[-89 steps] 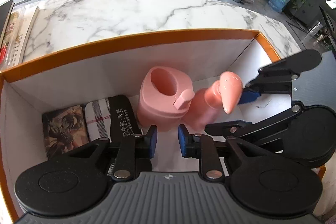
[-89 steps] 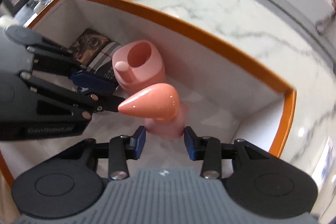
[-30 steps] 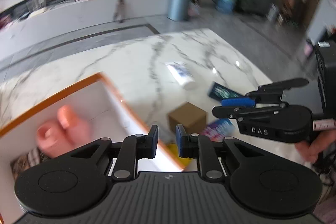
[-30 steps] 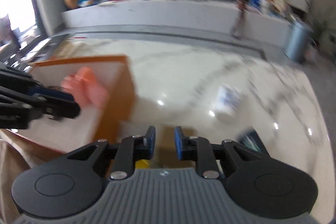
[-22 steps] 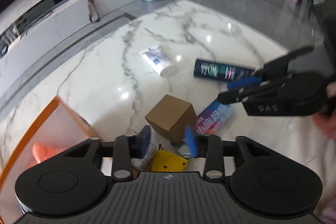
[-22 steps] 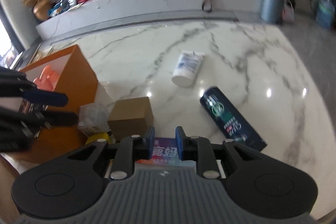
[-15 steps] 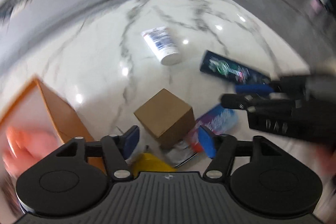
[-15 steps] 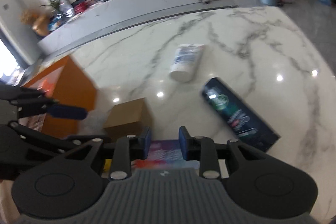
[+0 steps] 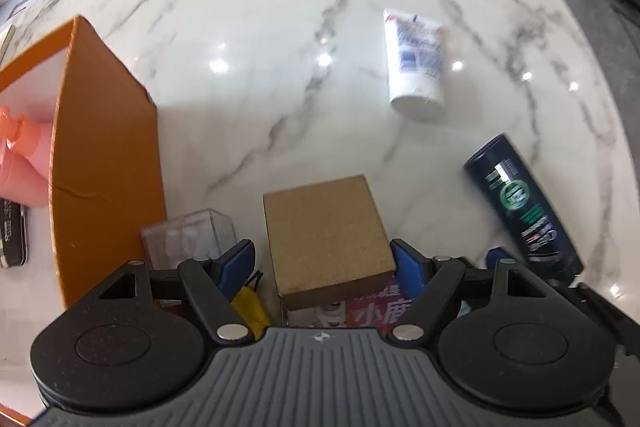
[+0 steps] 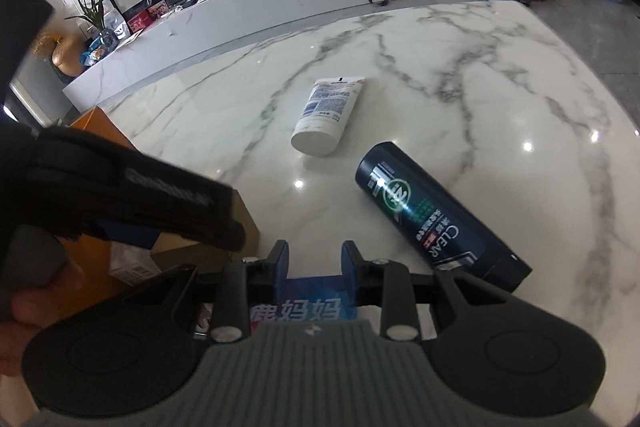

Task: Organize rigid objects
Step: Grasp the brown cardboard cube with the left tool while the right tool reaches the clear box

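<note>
Straddling the brown cardboard box (image 9: 326, 239), our left gripper (image 9: 325, 263) has jaws spread wide, a pad on each side. Our right gripper (image 10: 311, 267) hovers, jaws partly open and empty, above a blue packet (image 10: 306, 301). Beyond, on the marble table (image 9: 260, 75), lie the dark bottle (image 10: 436, 211) and white tube (image 10: 326, 115); at left stands the orange box (image 9: 104, 155).

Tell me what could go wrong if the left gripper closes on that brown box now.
1. The brown box seems to rest partly on a colourful packet; lifting it may drag or shift the packet.
2. The open left gripper has one finger close to the clear plastic case, which could get nudged.
3. The right gripper hovers over the same packet, so the two may collide.
</note>
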Demonstrator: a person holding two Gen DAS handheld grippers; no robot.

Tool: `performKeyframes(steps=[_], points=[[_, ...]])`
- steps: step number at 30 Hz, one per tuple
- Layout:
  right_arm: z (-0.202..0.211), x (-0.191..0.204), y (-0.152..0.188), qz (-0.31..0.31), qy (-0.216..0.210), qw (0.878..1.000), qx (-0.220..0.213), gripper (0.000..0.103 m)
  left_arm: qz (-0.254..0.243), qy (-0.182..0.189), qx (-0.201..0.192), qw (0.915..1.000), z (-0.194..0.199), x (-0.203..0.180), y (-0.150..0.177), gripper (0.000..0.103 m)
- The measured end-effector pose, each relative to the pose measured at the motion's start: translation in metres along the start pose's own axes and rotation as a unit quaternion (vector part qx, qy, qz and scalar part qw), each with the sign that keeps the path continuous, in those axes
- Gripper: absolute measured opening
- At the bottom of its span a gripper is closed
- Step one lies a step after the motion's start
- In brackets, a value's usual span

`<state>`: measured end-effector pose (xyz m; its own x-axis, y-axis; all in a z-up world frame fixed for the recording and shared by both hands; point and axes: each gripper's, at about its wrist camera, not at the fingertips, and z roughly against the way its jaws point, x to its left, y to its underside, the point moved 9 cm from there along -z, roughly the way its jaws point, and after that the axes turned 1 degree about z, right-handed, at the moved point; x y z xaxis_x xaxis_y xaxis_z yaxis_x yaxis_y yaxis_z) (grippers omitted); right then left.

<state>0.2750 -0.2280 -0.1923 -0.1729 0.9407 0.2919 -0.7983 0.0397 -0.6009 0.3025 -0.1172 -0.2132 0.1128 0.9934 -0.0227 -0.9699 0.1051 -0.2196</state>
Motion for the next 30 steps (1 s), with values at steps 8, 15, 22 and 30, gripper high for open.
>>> performKeyframes(steps=[8, 15, 22, 30], points=[[-0.003, -0.006, 0.002, -0.023, -0.017, 1.0, 0.006, 0.031, 0.003, -0.019, 0.002, 0.9998, -0.011, 0.001, 0.004, 0.069], [-0.002, -0.003, 0.003, -0.016, -0.023, 1.0, 0.005, 0.031, 0.008, -0.005, -0.013, 0.9999, -0.005, -0.002, 0.007, 0.068], [0.008, 0.005, 0.001, 0.009, -0.016, 1.0, -0.009, 0.032, -0.002, 0.033, -0.048, 0.9983, 0.029, -0.004, 0.01, 0.067], [0.032, 0.021, -0.002, 0.025, -0.025, 0.999, -0.016, 0.032, 0.006, 0.081, -0.1, 0.9917, 0.084, 0.01, 0.011, 0.067]])
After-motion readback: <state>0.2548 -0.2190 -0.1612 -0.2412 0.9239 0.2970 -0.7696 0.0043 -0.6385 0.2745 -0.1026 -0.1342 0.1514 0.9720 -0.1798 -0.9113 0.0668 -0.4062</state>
